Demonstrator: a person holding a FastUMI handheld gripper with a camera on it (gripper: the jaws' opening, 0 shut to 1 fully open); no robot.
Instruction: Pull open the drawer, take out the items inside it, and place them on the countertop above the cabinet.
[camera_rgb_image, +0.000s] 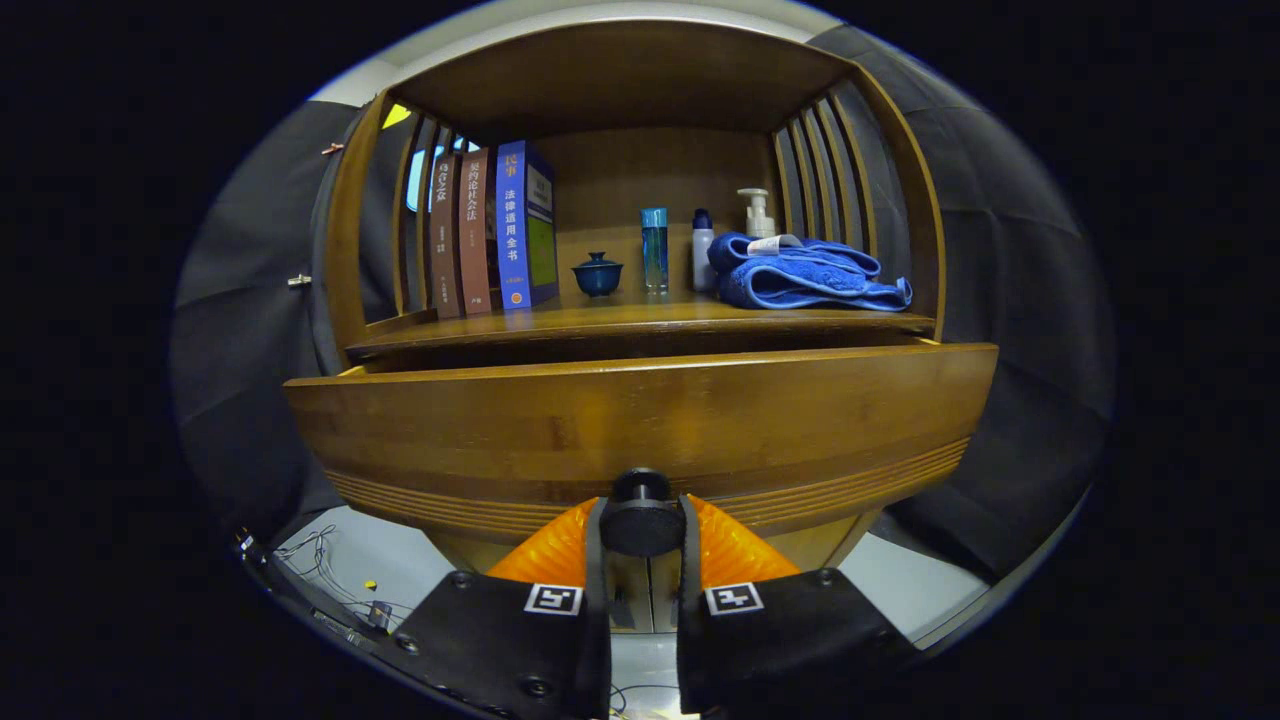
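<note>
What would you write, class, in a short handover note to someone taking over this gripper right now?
Gripper: shut on the drawer knob, a finger on each side.
Drawer: pulled partway out of the cabinet; its inside is hidden behind the front panel.
Countertop: holds books, a small lidded cup, bottles and a folded blue towel.
Left: finish opening, let go of the knob, lift out whatever is inside and set it on the countertop.

The tool (641, 545) is closed on the knob (641, 520), right against the drawer (640, 425) front. On the desk (640, 318) above, books (490, 230), a little cup (598, 274), bottles (655, 250) and a towel (805, 272) take the back; the front strip is free.
</note>
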